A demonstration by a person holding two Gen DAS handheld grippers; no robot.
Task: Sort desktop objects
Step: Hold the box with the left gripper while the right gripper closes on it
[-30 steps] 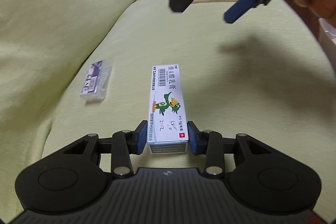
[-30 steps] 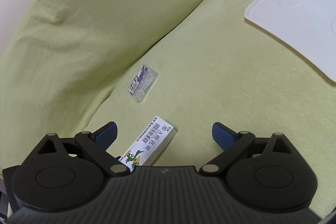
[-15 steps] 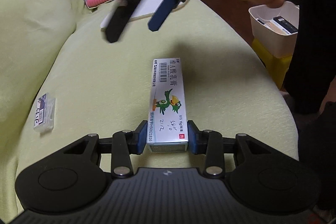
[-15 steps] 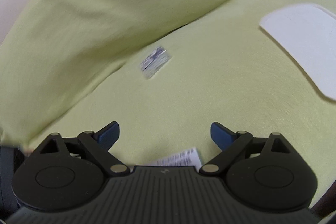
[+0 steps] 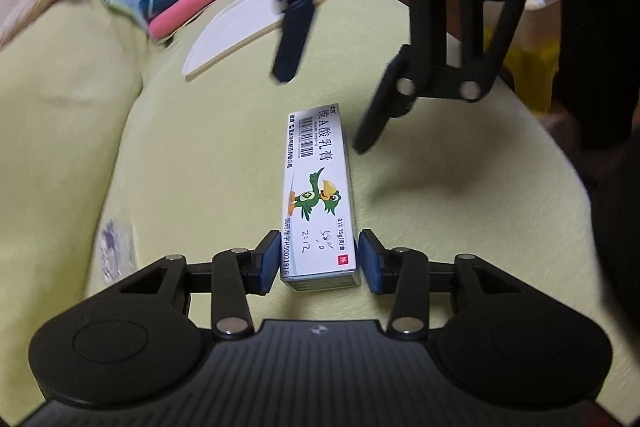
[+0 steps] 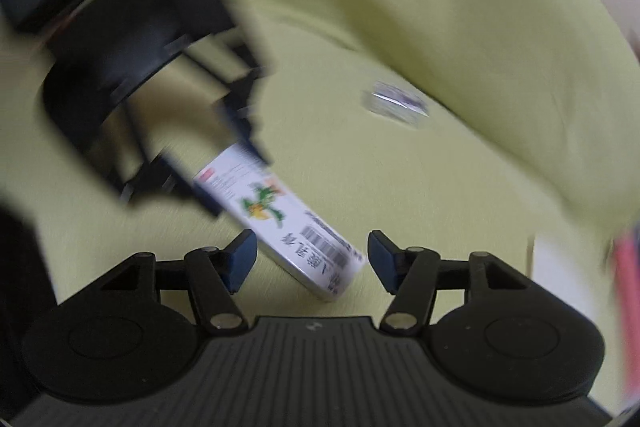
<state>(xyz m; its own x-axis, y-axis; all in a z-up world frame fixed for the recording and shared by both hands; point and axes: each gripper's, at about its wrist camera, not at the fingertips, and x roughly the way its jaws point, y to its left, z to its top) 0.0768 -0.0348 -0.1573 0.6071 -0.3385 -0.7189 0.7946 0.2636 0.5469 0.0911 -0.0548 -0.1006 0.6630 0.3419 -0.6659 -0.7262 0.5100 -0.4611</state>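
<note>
Between blue pads, glossy rectangular carton (image 5: 318, 203)

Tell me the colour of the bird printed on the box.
Green, on the white box; clearest in the left wrist view.

Counted things on the green cushion

One ointment box (image 5: 318, 195), one small clear packet (image 5: 114, 247), one white tray (image 5: 232, 35) and two grippers are showing.

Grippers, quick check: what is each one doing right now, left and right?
Left gripper: shut on the ointment box, holding its near end.
Right gripper: open, holding nothing, its fingers either side of the box's far end.
</note>
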